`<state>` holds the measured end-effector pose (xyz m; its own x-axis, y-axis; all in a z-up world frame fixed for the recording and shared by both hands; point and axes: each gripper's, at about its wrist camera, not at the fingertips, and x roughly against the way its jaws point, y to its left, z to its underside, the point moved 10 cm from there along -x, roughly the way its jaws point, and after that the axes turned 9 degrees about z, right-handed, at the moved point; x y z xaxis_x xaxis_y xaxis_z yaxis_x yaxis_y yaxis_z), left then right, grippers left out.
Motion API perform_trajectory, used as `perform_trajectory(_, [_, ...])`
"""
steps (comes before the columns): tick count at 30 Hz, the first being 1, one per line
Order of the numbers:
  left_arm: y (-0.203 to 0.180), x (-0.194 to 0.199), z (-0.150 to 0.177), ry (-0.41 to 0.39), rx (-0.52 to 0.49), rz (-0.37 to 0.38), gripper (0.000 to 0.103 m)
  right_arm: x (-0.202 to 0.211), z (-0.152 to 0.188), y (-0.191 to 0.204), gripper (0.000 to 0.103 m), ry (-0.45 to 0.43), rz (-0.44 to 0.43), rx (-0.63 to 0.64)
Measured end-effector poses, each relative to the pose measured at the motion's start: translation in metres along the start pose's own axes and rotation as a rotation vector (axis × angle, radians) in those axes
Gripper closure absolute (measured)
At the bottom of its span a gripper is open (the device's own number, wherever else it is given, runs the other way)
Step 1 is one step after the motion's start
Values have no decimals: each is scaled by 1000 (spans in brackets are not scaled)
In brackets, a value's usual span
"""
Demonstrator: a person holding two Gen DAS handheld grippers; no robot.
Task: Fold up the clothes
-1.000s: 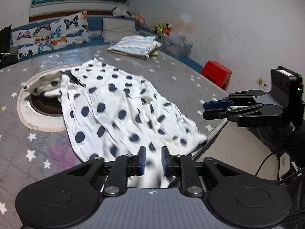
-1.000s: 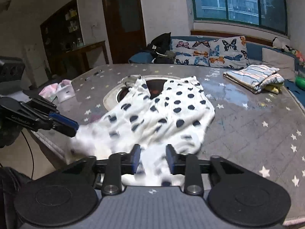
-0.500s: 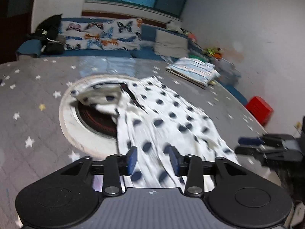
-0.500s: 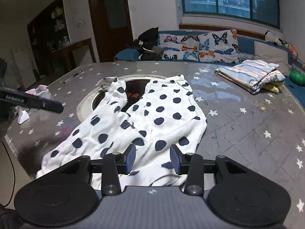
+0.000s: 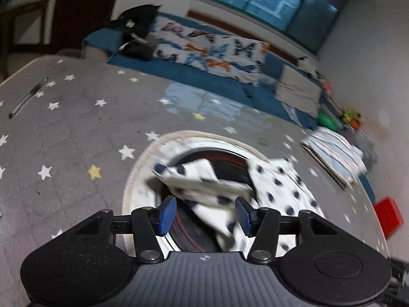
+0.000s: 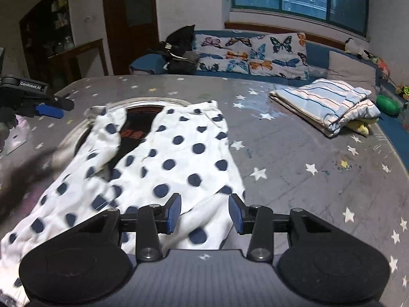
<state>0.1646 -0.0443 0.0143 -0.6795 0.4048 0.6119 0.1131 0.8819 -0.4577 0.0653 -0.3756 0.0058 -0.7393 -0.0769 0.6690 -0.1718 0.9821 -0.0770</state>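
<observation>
Grey star-print bench (image 6: 294, 158) fills most of both views, with a blue sofa and butterfly cushions (image 6: 250, 53) along the far wall under a dark window.

Left claw (image 5: 205, 215) points down at the near rim of the round ring (image 5: 133, 179) set into the bench. Its jaws are opening, blue pads (image 5: 167, 215) well apart, and the bunched end of the polka-dot garment (image 5: 204, 186) lies between and beyond them; the pads don't press on it. That view is tilted and smeared with blur.

Right claw (image 6: 204, 213) also angles down, sitting over the near right edge of the garment (image 6: 179, 158). Jaws are partway apart, cloth showing in the gap, pads clear of it.

Only the right view gives the whole garment: white with navy dots, spread flat from the near left corner up across the ring, with the far left part rumpled and folded over the ring's dark centre. It also catches the left claw (image 6: 48, 107) at the far left edge, and a folded striped pile (image 6: 327, 102) well apart on the right.

Only the left view shows a red box (image 5: 388, 215) off the right edge of the bench, and a dark pen-like thing (image 5: 28, 97) far left.
</observation>
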Motion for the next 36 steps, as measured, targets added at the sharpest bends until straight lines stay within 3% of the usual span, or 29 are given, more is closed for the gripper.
perform_trajectory(5, [28,-25,-20,6,61,-78,44,-17,-12,-4,61,-2,12,10])
perform_trajectory(9, [43,-41,-26,17,87,-113,43,-27,-22,-4,54,-7,14,31])
perform_trajectory(13, [52,-57,-27,42,94,-127,45,-39,-31,-3,54,-2,18,57])
perform_trajectory(14, [54,-61,-26,55,93,-125,47,-43,-33,-2,54,1,18,61])
perform_trajectory(16, [52,-68,-25,70,74,-110,70,-50,-36,0,54,8,18,76])
perform_trajectory(19, [49,-76,-25,88,27,-94,80,-60,-38,3,54,19,14,95])
perform_trajectory(22, [48,-81,-30,91,-22,-84,83,-69,-40,8,54,28,5,119])
perform_trajectory(31, [53,-94,-82,3,-86,-38,85,-96,-48,26,53,47,-22,196])
perform_trajectory(36, [67,-102,-102,-22,-97,-66,85,-113,-57,31,53,45,-34,211])
